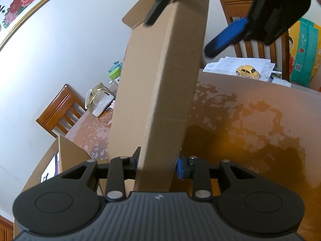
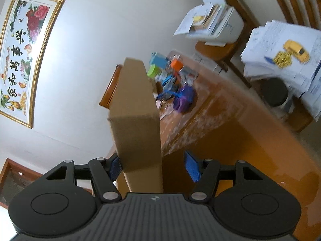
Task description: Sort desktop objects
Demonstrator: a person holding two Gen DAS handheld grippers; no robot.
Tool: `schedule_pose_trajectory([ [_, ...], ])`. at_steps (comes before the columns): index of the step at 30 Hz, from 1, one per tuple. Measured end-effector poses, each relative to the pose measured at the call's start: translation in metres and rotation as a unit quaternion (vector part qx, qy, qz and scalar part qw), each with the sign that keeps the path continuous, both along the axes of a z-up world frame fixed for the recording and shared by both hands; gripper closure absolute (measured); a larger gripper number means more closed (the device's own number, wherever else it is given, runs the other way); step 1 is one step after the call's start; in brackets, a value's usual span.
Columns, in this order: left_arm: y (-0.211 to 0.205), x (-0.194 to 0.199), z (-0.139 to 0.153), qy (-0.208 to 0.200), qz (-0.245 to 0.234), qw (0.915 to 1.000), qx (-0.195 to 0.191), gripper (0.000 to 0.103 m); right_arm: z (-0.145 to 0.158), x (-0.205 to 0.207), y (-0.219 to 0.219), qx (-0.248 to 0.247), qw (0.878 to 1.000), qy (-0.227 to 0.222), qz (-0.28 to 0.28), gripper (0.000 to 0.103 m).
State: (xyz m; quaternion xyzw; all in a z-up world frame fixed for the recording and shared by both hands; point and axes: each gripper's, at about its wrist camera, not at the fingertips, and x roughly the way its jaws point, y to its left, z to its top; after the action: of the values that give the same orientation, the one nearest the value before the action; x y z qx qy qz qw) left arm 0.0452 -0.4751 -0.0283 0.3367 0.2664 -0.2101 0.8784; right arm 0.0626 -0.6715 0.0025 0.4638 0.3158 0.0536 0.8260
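White wall (image 2: 84, 100) fills the left of both views. Gold-framed floral picture (image 2: 26, 56) hangs upper left. Wooden chairs (image 1: 60, 110) stand at the glossy orange-brown counter (image 1: 250, 120); another chair (image 1: 250, 20) upper right. Even indoor light.

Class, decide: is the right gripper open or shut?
Open. The right gripper has one pad against the cardboard flap; the other stands clear.

A plain brown cardboard box flap (image 1: 158, 92) stands upright and runs away from the near edge toward the far side, its thin edge facing the left wrist camera. Its surface is unprinted corrugated board. Behind it, another flap of the same open cardboard box (image 1: 136, 18) angles left.
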Motion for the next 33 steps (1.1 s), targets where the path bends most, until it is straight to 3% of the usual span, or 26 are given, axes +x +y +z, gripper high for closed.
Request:
schedule_pose_trajectory([
  [5, 0.001, -0.003, 0.001, -0.002, -0.001, 1.0000, -0.002, 0.071, -0.008, 0.011, 0.017, 0.006, 1.000, 0.001, 0.012, 0.035],
  [6, 0.001, -0.003, 0.002, -0.003, -0.001, 1.0000, -0.003, 0.071, -0.008, 0.013, 0.020, 0.002, 1.000, 0.002, 0.013, 0.038],
  [8, 0.002, -0.004, 0.002, -0.003, -0.002, 1.0000, -0.003, 0.071, -0.007, 0.016, 0.025, -0.005, 1.000, 0.003, 0.016, 0.058],
  [9, 0.002, -0.004, 0.002, -0.002, -0.003, 1.0000, -0.002, 0.071, -0.007, 0.017, 0.027, -0.008, 1.000, 0.004, 0.017, 0.061],
  [21, 0.011, -0.006, 0.010, -0.006, -0.007, 0.9998, -0.018, 0.065, 0.024, 0.023, 0.051, -0.065, 0.997, -0.006, 0.042, 0.061],
  [24, 0.015, -0.009, 0.011, -0.009, -0.014, 0.9997, -0.018, 0.050, 0.034, 0.013, 0.046, -0.077, 0.996, -0.010, 0.047, 0.061],
  [26, 0.018, -0.012, 0.013, -0.015, -0.020, 0.9995, -0.020, 0.025, 0.039, 0.013, 0.049, -0.085, 0.995, -0.012, 0.051, 0.061],
  [33, 0.033, -0.018, 0.022, -0.019, -0.027, 0.9984, -0.045, 0.024, 0.053, 0.015, 0.055, -0.112, 0.992, -0.015, 0.053, 0.061],
])
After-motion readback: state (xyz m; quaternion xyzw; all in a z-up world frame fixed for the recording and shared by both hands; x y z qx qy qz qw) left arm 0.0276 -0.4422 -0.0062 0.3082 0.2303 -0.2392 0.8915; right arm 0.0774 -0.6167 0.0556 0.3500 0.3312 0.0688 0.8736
